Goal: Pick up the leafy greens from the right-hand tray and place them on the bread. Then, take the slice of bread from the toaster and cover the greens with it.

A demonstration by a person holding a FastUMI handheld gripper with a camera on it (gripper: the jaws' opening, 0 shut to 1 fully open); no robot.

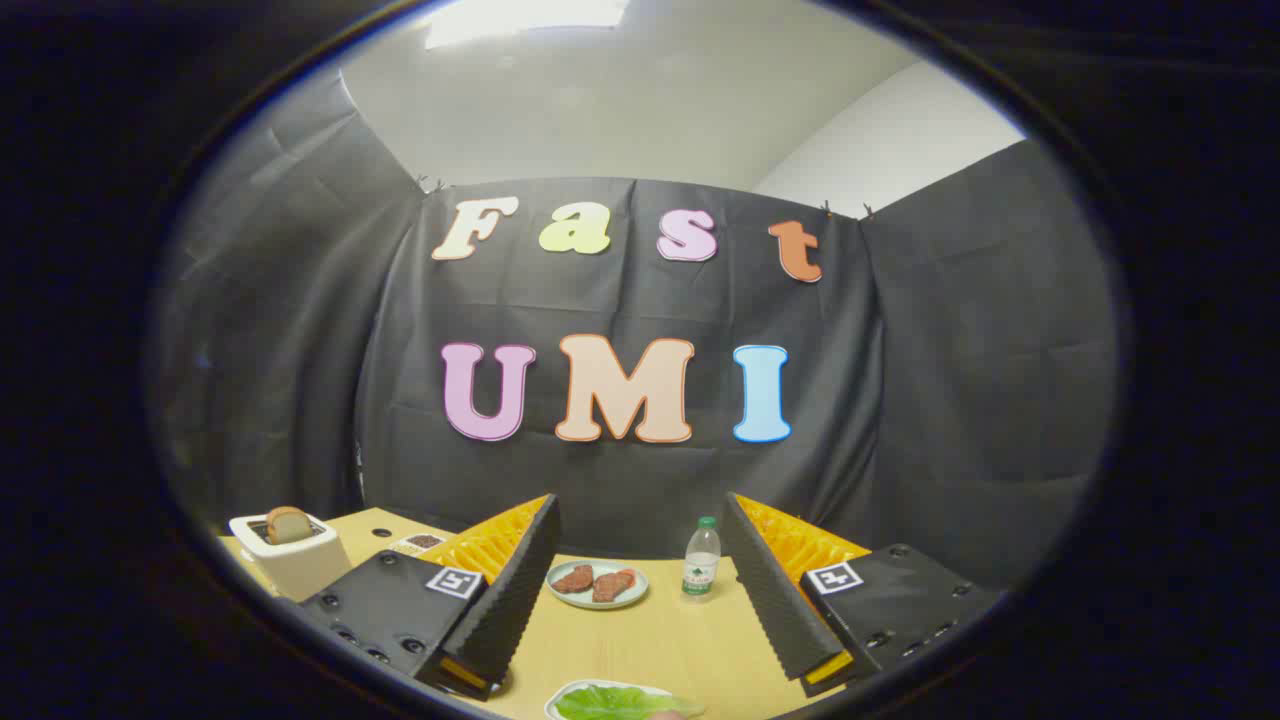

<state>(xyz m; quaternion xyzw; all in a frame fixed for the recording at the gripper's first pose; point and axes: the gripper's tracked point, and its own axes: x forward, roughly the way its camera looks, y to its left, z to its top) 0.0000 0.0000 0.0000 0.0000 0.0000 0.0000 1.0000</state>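
My gripper [640,600] is open above the wooden table [660,640], with nothing between its fingers. Leafy greens [612,702] lie on a white plate [560,698] just below and between the fingertips, close under me. A white toaster [290,560] stands beyond the left finger at the table's far left, and a slice of bread [287,523] sticks up out of its slot. The bread that takes the greens is hidden from me.
A plate [598,597] with two reddish-brown meat pieces [594,581] sits beyond the fingers, between them. A small water bottle [701,560] with a green cap stands beside that plate near the right finger. A small dark-filled dish [420,542] lies behind the left finger.
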